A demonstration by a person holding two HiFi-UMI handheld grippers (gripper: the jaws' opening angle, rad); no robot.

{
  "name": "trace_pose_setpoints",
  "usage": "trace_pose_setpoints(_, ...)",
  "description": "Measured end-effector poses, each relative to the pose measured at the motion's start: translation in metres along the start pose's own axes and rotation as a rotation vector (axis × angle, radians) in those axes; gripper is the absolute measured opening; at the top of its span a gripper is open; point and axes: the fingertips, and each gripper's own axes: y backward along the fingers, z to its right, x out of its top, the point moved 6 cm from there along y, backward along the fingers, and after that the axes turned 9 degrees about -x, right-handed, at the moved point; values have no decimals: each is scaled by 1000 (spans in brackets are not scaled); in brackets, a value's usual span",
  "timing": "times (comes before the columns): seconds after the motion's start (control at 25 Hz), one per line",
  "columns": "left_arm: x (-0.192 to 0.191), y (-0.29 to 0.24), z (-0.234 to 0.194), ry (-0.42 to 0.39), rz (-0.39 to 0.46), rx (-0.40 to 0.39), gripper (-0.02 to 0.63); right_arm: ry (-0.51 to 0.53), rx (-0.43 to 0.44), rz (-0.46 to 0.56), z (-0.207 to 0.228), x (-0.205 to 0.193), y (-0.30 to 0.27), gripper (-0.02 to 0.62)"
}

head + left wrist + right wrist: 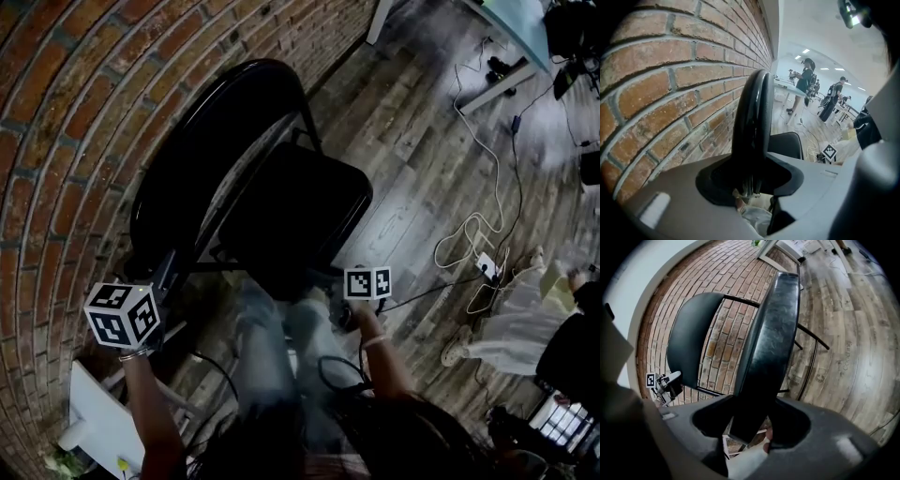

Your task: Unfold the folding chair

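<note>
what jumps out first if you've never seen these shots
A black folding chair fills the middle of the head view, beside a brick wall on the left. The left gripper clamps its backrest, and the right gripper clamps its seat, over a plank floor.

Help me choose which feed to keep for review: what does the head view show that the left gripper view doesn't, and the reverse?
Only the head view: the backrest seen broadside, the left gripper from outside, and the holder's forearms. Only the left gripper view: standing people at tables across the room and ceiling lights. Both: the brick wall, the folding chair and the wooden floor.
</note>
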Motion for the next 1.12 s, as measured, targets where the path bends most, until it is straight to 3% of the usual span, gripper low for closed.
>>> trace_pose_setpoints(1.12, -11, -16, -15, 42, 0, 9, 175, -16, 4, -64, 54, -19, -1, 233)
